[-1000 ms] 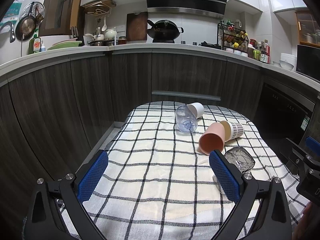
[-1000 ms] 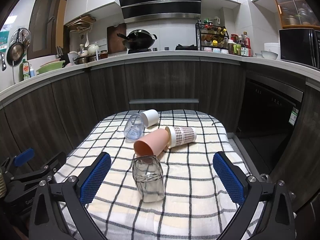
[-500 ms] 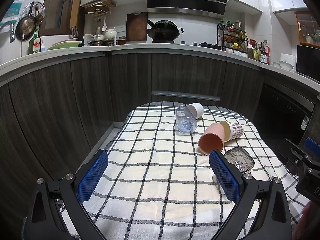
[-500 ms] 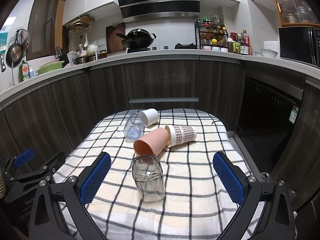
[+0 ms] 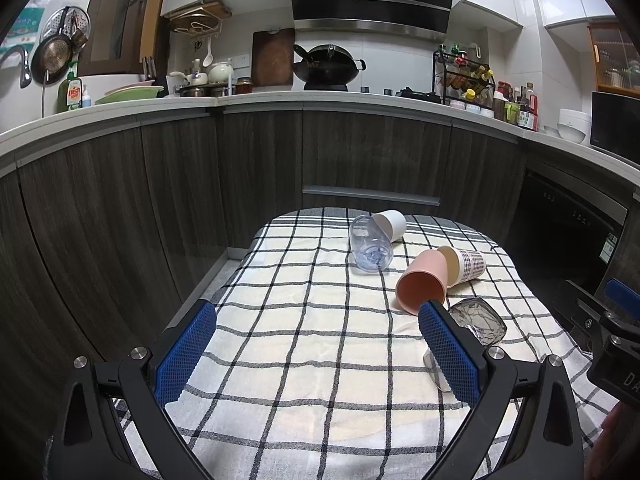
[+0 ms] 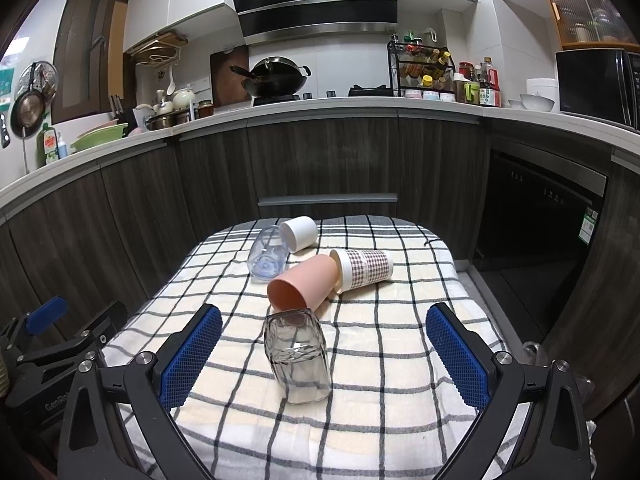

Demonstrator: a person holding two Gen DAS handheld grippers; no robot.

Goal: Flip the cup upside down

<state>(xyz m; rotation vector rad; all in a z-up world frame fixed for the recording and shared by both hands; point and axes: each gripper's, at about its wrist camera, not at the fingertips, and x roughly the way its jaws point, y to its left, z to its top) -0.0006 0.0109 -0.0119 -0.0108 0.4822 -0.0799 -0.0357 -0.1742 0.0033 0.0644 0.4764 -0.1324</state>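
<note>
Right gripper (image 6: 322, 354), jaws wide apart and empty, hovers with the grey glass cup (image 6: 298, 354) lying between them at 12 o'clock. Left gripper (image 5: 318, 346) is likewise spread, idle. This looks like the approach step; next, close on the cup's sides and upend it.

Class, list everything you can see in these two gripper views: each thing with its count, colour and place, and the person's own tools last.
Smoky glass tumbler: 1, grey, on its side, nearest on the checked cloth.
Pink cup: 1, on its side, mid-cloth.
Checked paper cup: 1, brown-white, on its side beside the pink cup.
Clear cup: 1, bluish, on its side, far left.
White cup: 1, on its side, farthest.
Wok: 1, black, on the stove.
Spice rack: 1, black, on the counter.
Microwave: 1, black, far right.
Left gripper: 1, blue pads, open, empty.
Right gripper: 1, blue pads, open, around the tumbler, apart from it.
</note>
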